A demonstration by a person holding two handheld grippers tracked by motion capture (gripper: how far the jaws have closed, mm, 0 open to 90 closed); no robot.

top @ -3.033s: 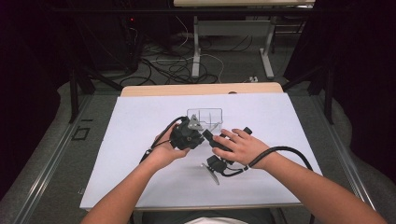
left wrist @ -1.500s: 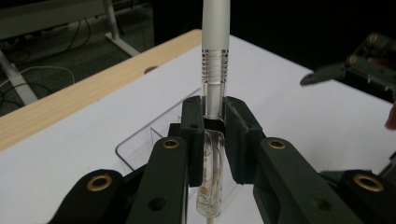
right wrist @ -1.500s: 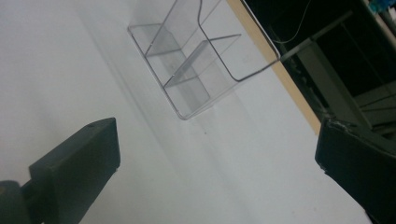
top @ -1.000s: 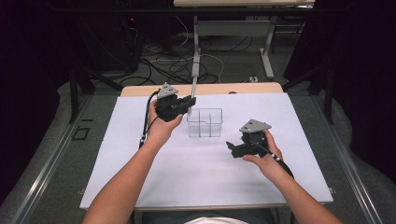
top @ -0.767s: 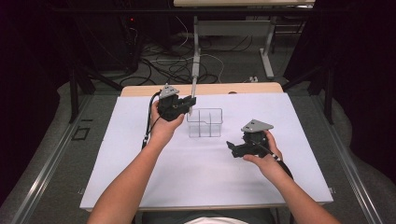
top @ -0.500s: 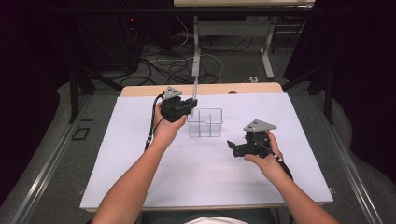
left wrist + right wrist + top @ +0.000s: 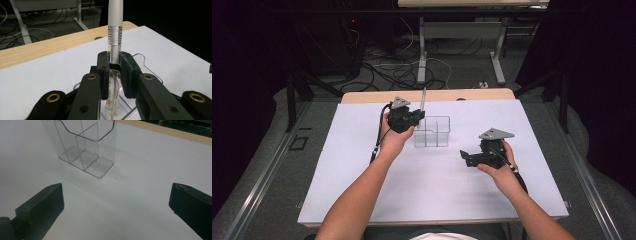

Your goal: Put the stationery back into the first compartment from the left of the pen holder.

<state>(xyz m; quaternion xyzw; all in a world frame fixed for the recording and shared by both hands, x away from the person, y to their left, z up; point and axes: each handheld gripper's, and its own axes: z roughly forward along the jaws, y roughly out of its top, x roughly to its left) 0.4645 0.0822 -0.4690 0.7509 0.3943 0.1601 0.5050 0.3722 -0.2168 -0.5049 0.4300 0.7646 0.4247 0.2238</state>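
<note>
My left gripper [image 7: 408, 118] is clamped on a pen [image 7: 115, 32] with a frosted white barrel and a clear ribbed grip section. I hold it upright, its long axis close to vertical, with the barrel rising above the jaws and the clear lower end hanging below them. In the left gripper view the pads [image 7: 103, 65] press on the clear section from both sides.

The clear acrylic organizer [image 7: 432, 131] stands on the white table cover [image 7: 362, 175] just beside and a little below that gripper, toward the middle of the table. My judgement is that the coming move turns on this: the pen's tip must line up over the leftmost compartment, then go straight down along its own axis.

My right gripper [image 7: 475, 157] hangs well apart from the organizer, nearer to me and off to the right, with its jaws wide apart and nothing between them. The left hand is far nearer.

The pen's tip is cut off at the bottom edge of the left gripper view, so I cannot tell whether it is over a compartment or over the wall. The organizer's dividers [image 7: 85, 151] are hard to read through the clear plastic.
</note>
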